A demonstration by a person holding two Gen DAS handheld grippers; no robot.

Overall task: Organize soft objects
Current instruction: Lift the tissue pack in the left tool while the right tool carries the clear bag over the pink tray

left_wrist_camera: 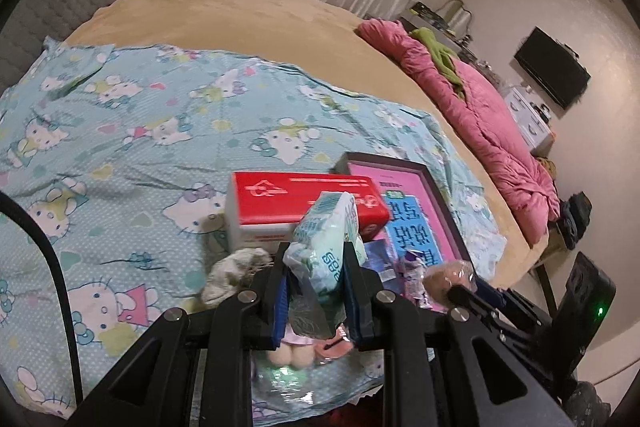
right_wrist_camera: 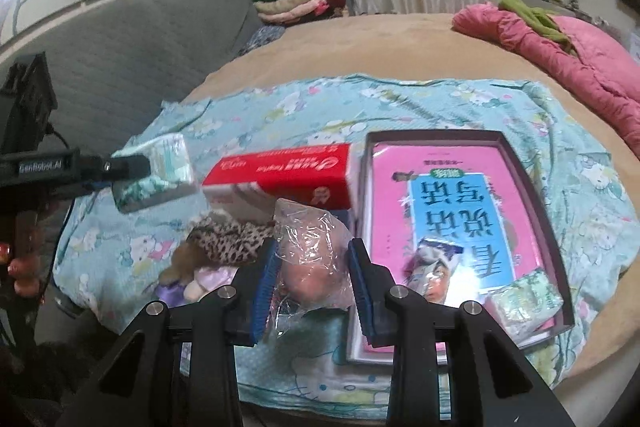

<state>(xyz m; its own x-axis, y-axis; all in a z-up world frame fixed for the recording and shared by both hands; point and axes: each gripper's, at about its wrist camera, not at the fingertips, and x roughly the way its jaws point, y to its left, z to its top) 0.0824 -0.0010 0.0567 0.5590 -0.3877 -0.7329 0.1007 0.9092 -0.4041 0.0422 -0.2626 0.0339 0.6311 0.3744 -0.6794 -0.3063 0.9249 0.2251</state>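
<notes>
My left gripper (left_wrist_camera: pixel 316 267) is shut on a white-and-green tissue pack (left_wrist_camera: pixel 326 239), held above the cartoon-cat sheet (left_wrist_camera: pixel 140 131). In the right wrist view that pack (right_wrist_camera: pixel 168 163) hangs at the left in the left gripper (right_wrist_camera: pixel 146 167). My right gripper (right_wrist_camera: pixel 312 267) is shut on a pinkish round thing in a clear plastic bag (right_wrist_camera: pixel 308 251). It also shows at the lower right of the left wrist view (left_wrist_camera: pixel 444 273). Under both grippers lie a red box (right_wrist_camera: pixel 280 175), a leopard-print plush (right_wrist_camera: pixel 228 239) and a small doll (right_wrist_camera: pixel 200 279).
A dark shallow box (right_wrist_camera: pixel 532 187) holds a pink book (right_wrist_camera: pixel 452 211), a small packet (right_wrist_camera: pixel 432 267) and another tissue pack (right_wrist_camera: pixel 524 299). A pink quilt (right_wrist_camera: pixel 568 59) lies along the tan bed's right side. Folded clothes (right_wrist_camera: pixel 296 1) are stacked at the back by the grey headboard (right_wrist_camera: pixel 120 39).
</notes>
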